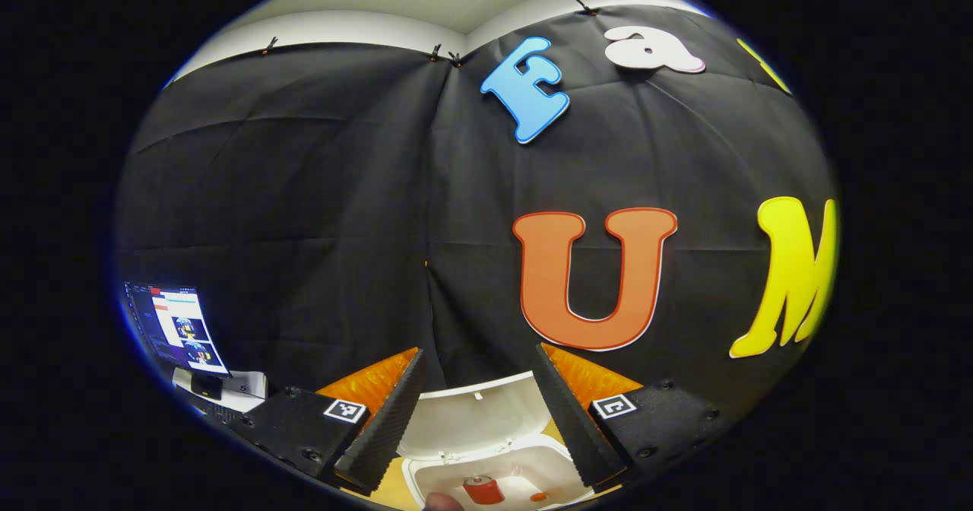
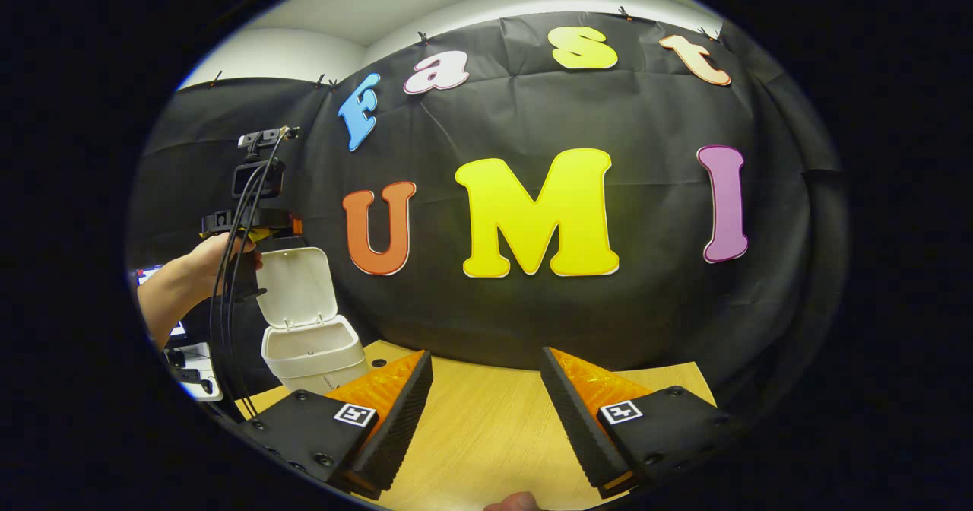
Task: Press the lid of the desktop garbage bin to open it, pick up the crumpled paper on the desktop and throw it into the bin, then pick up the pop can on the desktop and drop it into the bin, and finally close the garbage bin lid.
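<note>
Hand-held gripper (image 1: 475, 412) wide open, empty, above lid-up bin (image 1: 486, 450) with can (image 1: 482, 489) inside.

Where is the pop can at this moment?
In the left gripper view the pop can lies inside the open garbage bin, at the bottom centre, below the raised lid and between the left tongs' fingers.

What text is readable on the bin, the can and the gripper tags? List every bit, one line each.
Bin: faint mark on its front, too small to read.
Pop can in the bin: print blurred, unreadable.
Tag on left gripper: pattern, no words.
Tag on right gripper: pattern, no words.
</note>
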The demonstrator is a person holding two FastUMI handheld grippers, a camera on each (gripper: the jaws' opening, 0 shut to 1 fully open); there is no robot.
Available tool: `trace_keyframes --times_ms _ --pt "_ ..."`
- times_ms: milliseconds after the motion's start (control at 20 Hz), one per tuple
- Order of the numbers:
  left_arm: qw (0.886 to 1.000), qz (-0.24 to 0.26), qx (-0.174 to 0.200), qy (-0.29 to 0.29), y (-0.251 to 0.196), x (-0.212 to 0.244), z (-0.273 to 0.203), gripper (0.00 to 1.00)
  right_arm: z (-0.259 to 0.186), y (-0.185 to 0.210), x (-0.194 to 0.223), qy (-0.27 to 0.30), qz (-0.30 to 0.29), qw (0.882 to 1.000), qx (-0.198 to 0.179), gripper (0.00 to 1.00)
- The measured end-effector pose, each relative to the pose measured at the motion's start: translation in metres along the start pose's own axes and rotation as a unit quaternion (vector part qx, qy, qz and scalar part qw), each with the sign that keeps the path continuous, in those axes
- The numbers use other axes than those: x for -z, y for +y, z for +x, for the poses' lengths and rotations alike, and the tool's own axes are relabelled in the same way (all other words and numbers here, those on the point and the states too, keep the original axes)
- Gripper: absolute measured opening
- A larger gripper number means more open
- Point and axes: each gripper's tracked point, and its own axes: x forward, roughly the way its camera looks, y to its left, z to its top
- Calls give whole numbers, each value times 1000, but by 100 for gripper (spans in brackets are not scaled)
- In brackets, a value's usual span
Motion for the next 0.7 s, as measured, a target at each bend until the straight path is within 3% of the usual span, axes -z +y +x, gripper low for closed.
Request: trace_keyframes --times_ms 350,700 --pt "998 -14 -16 57 1 33 38 92 -2 -3 -11 -5 -3 1000 8 90" --pt "997 -24 -22 74 -3 38 28 93 -4 1 -4 -2 8 1000 11 90"
